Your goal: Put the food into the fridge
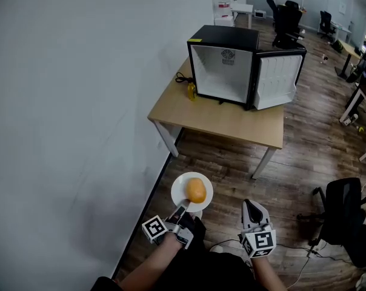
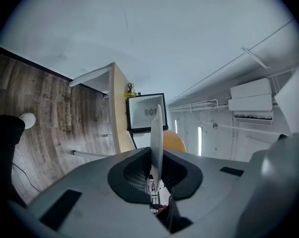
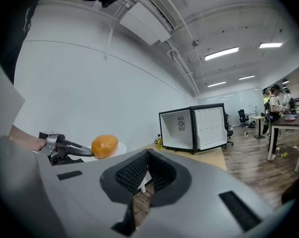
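A round orange food item [image 1: 196, 190] lies on a white plate [image 1: 182, 185] held over the wooden floor. My left gripper [image 1: 182, 211] is shut on the plate's near rim. In the left gripper view the plate [image 2: 157, 133] stands edge-on between the pads, with the food [image 2: 175, 142] behind it. My right gripper [image 1: 252, 210] hangs shut and empty to the right of the plate. The right gripper view shows the food [image 3: 104, 146] and the left gripper [image 3: 65, 148] at its left. A black mini fridge [image 1: 224, 68] stands on the table ahead, its door [image 1: 279, 77] swung open and its white inside bare.
The fridge sits on a light wooden table [image 1: 231, 121] against the white wall, with a small yellow bottle [image 1: 191, 91] and a black cable beside it. A black office chair [image 1: 343, 214] and floor cables lie to my right. More desks, chairs and people fill the far room.
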`<state>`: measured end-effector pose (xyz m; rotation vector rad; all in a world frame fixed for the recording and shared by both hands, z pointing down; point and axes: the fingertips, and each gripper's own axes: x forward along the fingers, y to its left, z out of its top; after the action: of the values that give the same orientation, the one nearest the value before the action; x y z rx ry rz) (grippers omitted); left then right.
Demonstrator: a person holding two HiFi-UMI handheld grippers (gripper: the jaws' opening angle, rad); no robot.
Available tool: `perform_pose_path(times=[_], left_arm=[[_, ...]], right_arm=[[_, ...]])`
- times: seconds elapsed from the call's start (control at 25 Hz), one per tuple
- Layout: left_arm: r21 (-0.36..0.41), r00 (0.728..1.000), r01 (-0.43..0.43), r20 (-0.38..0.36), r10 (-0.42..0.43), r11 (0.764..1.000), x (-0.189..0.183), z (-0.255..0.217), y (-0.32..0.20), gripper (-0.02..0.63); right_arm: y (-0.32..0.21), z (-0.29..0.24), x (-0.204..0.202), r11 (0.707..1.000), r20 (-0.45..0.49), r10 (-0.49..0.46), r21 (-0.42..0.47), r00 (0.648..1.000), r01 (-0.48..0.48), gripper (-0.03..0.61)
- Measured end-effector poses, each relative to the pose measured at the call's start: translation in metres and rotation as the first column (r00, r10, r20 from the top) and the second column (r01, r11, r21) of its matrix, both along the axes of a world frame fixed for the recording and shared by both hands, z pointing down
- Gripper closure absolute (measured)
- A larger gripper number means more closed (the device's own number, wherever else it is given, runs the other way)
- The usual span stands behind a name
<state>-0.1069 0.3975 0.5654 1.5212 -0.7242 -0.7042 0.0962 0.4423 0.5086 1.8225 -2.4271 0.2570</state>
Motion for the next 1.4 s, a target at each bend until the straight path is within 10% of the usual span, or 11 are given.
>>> perform_pose_path(times=[1.4], left_arm=[[-0.033, 0.959, -0.283, 0.021, 0.283, 0.959, 0.027, 0.024, -0.352, 0.584]], right_arm=[[-0.329, -0.003, -0.004, 0.978, -0.044, 0.189, -0.082, 0.981, -0.192, 0.518]])
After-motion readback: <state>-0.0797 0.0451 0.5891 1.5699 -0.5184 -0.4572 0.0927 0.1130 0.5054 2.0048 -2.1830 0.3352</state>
